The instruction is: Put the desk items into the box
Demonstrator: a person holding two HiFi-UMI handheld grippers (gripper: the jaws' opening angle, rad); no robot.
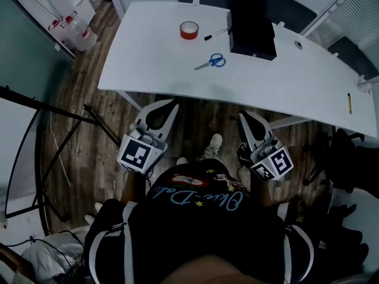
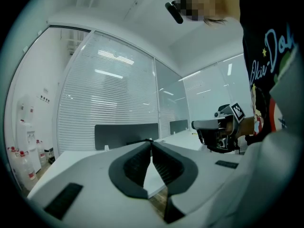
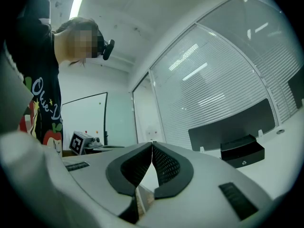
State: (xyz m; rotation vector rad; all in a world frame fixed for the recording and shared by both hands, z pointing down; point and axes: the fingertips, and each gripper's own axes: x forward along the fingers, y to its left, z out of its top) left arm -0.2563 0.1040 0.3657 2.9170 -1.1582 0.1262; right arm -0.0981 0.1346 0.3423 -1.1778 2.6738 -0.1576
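Those scissors (image 1: 211,61), likely light, stiff and best pinched at the blue handles, lie on the white counter (image 1: 154,58) near the tape roll (image 1: 189,30), marker (image 1: 215,34) and black box (image 1: 252,33), while the left gripper (image 1: 171,103) and right gripper (image 1: 244,116) hover short of it, fingers (image 2: 135,165) closed on nothing.

Dim, bluish overhead light; fisheye edges; sharp focus

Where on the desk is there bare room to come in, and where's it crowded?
Bare: the left end of the desk, left of the tape roll; the near edge in front of the scissors; the right stretch between the black box and the thin yellow item. Crowded: back middle, where tape roll, marker and box sit close together.
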